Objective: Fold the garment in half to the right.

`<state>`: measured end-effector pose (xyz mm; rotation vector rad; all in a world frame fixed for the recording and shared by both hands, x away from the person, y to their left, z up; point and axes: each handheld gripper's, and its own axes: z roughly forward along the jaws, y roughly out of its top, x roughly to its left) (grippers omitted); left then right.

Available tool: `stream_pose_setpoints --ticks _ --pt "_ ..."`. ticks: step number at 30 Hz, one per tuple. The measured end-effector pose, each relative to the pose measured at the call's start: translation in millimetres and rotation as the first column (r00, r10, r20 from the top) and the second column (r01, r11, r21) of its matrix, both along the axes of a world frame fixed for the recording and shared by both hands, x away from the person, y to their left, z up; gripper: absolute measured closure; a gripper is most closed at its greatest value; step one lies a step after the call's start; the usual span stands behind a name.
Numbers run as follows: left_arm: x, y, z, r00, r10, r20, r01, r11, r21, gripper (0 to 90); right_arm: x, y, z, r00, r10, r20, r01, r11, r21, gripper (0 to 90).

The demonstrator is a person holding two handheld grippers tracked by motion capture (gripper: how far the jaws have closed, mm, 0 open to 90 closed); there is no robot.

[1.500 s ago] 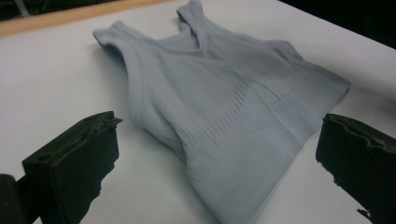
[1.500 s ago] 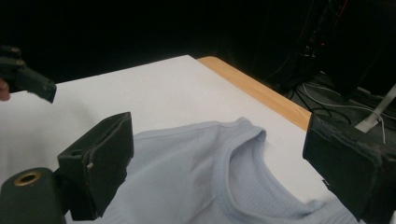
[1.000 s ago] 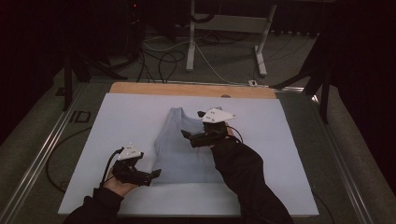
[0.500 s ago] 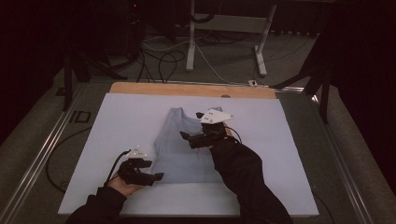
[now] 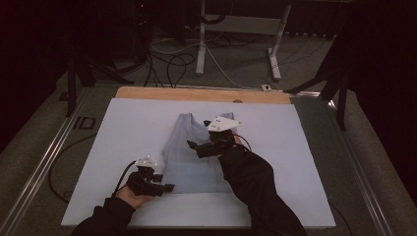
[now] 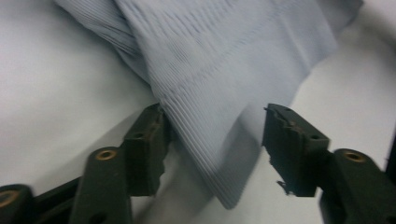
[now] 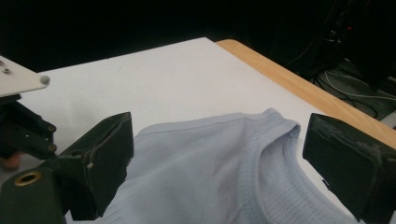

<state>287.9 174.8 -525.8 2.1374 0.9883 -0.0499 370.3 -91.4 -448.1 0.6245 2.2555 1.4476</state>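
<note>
High view: pale blue tank top [image 5: 189,157] lies flat on the white board [image 5: 128,128], straps toward the far wooden edge [image 5: 196,94], hem toward me. My left gripper [image 5: 164,188] sits at the near-left hem corner, jaws pointing right along the bottom edge. My right gripper [image 5: 194,146] is over the middle of the garment, just below the neckline, jaws pointing left. Can't read either jaw gap from up here. Dark sleeves come in from the bottom. Cables [image 5: 167,59] and a stand [image 5: 201,39] on the floor behind the table.

Left gripper view: left gripper [image 6: 212,140] about half open; jaws have just been closing. A corner of the ribbed tank top [image 6: 210,79] hangs between them. The left jaw touches the fabric edge, the right one stands clear with a visible gap. So the cloth is between the pads, not clamped.

Right gripper view: right gripper [image 7: 219,163] is wide open, jaws well apart, nothing gripped. The tank top [image 7: 215,177] lies below and between them, neckline seam near the right-hand jaw. Board [image 7: 140,79] beyond it, wooden edge [image 7: 289,79] at the far right. Left gripper's grey plate [image 7: 18,77] pokes in at the left edge.
</note>
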Motion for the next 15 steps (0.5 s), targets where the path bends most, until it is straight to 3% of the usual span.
stream_pose_setpoints --ticks 3,6,15 --pt "-2.9 -1.9 -0.9 0.9996 -0.005 -0.027 0.005 0.9996 -0.028 46.3 1.1 1.9 -1.7 1.0 0.005 -0.003 -0.005 1.0 0.0 8.7" --pt "-5.2 -4.6 -0.8 0.9997 -0.005 -0.024 0.004 0.9994 -0.034 48.8 2.6 5.4 -3.4 0.9999 0.007 -0.01 -0.007 1.0 -0.001 8.7" --pt "-7.2 -7.8 0.8 0.9993 0.035 -0.014 -0.036 0.999 -0.026 70.4 10.9 18.5 -10.2 0.9992 0.014 -0.038 -0.014 1.0 -0.011 10.3"
